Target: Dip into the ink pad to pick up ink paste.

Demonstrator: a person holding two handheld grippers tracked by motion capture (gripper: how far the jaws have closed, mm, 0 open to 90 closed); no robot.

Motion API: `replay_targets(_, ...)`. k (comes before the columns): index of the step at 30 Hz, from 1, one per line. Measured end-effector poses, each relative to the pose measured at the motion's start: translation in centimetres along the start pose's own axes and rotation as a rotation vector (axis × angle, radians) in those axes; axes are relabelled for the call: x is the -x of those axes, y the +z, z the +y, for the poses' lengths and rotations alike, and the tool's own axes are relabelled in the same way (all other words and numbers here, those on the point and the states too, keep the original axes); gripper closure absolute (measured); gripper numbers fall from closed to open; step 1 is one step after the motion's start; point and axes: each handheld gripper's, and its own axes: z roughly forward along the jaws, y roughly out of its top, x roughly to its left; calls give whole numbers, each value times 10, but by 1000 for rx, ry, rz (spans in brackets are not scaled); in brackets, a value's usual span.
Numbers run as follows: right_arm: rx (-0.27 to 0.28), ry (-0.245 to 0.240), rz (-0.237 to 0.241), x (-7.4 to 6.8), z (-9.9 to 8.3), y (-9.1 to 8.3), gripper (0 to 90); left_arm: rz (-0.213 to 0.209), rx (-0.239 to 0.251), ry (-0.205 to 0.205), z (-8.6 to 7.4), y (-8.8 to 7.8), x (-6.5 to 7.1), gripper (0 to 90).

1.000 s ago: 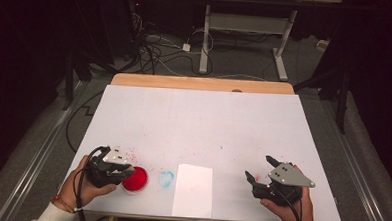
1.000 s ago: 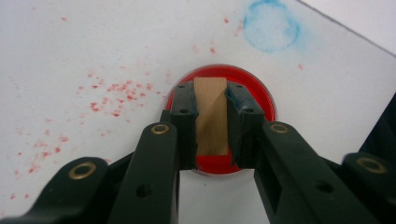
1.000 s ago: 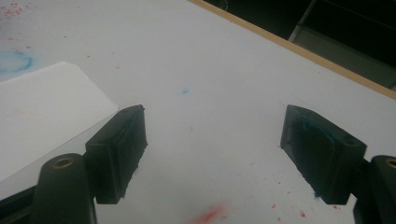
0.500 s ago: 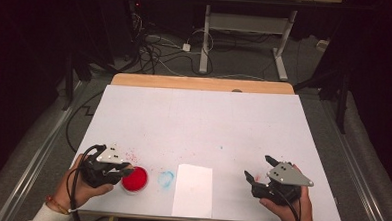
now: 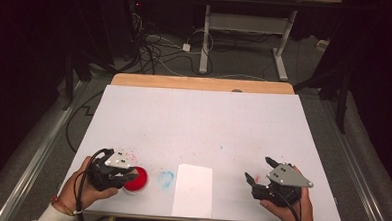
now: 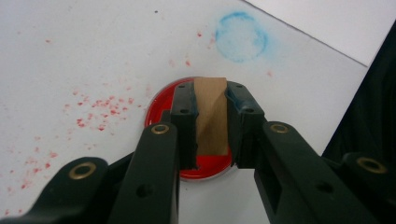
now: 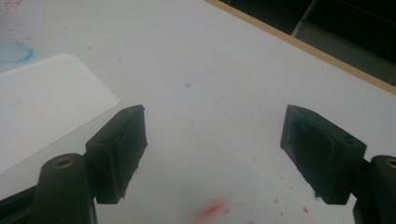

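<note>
Near the white table's (image 5: 198,120) front-left corner, the left gripper (image 6: 210,116) clamps a small upright brown wooden stamp block (image 6: 210,116) over the round red ink pad (image 5: 136,180); the white paper sheet (image 5: 193,190) lies just rightward; the right gripper (image 7: 212,144) gapes empty

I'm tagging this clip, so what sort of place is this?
Probably a lab or workshop: a white-covered table stained with ink, loose cables on the floor behind it, and a height-adjustable desk frame in the dark background.

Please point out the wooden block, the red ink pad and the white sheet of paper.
wooden block (image 6: 210,114), left gripper view, middle of its front face
red ink pad (image 5: 137,179), high view, its red surface
white sheet of paper (image 5: 194,190), high view, its middle
</note>
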Motion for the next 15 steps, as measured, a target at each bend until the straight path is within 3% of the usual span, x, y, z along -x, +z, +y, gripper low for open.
replay_targets(12, -12, -13, 7, -2, -1, 3, 230, -24, -69, -10, -6, 27, -7, 736)
replay_targets(15, -14, -16, 6, -2, -1, 3, 230, -38, -63, -24, -6, 27, -10, 737)
